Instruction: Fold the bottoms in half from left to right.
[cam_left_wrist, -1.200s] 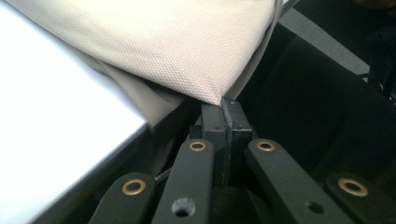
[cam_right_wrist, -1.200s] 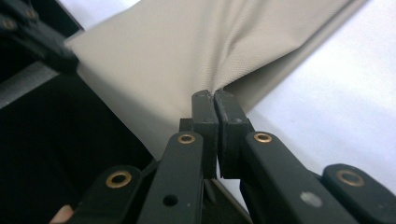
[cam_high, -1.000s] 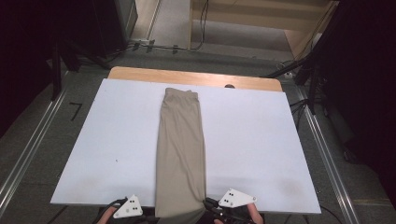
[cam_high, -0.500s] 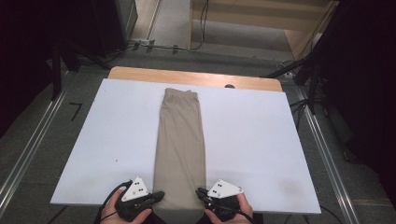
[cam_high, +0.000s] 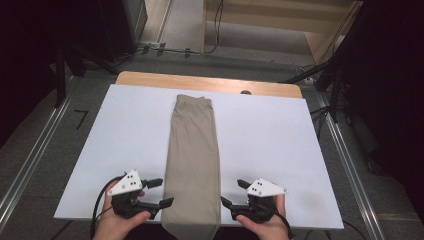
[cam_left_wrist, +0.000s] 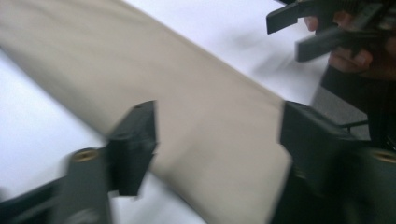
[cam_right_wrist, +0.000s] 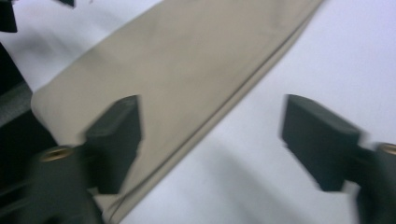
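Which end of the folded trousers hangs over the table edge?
The near end, between the two grippers, droops past the white board; the far end lies flat.

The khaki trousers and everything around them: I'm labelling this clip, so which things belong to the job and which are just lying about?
Part of the job:
- folded khaki trousers lying lengthwise on the white board
- left gripper, jaws just opened, nothing between them
- right gripper, jaws just opened, likewise

Just lying about:
- wooden table edge
- cables on the floor
- wooden shelf unit
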